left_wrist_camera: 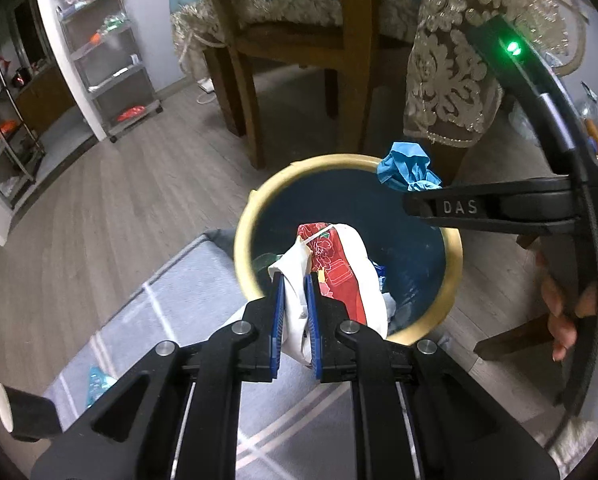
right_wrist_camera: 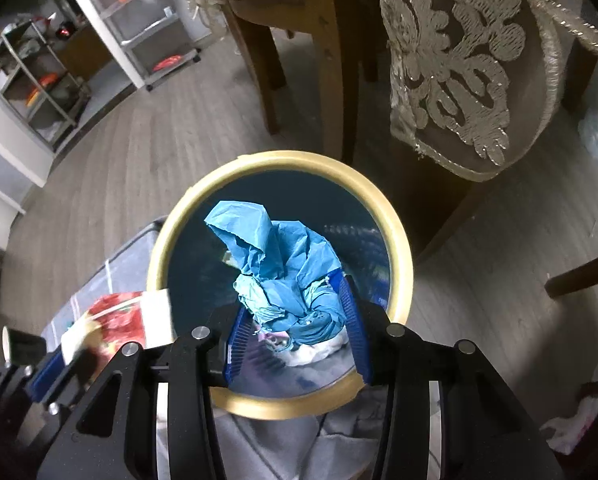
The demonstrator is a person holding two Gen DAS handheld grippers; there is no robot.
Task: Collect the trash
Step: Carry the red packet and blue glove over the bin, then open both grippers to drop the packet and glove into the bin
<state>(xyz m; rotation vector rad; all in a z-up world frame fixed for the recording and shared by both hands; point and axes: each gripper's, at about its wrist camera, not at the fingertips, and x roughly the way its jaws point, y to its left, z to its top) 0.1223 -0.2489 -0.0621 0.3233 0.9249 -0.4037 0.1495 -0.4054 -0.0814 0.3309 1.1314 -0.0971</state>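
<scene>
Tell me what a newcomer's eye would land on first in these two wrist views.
First the round bin with its cream rim on the wood floor, right beneath both grippers. Over its mouth the right gripper clamps a crumpled blue paper wad, and the left gripper pinches a red-and-white wrapper. Behind stand chairs draped in lace covers.

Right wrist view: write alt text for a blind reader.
The right tool grips a crumpled blue paper wad over the open, tan-rimmed trash bin. At lower left, the left tool holds a red-and-white wrapper beside the rim.
</scene>
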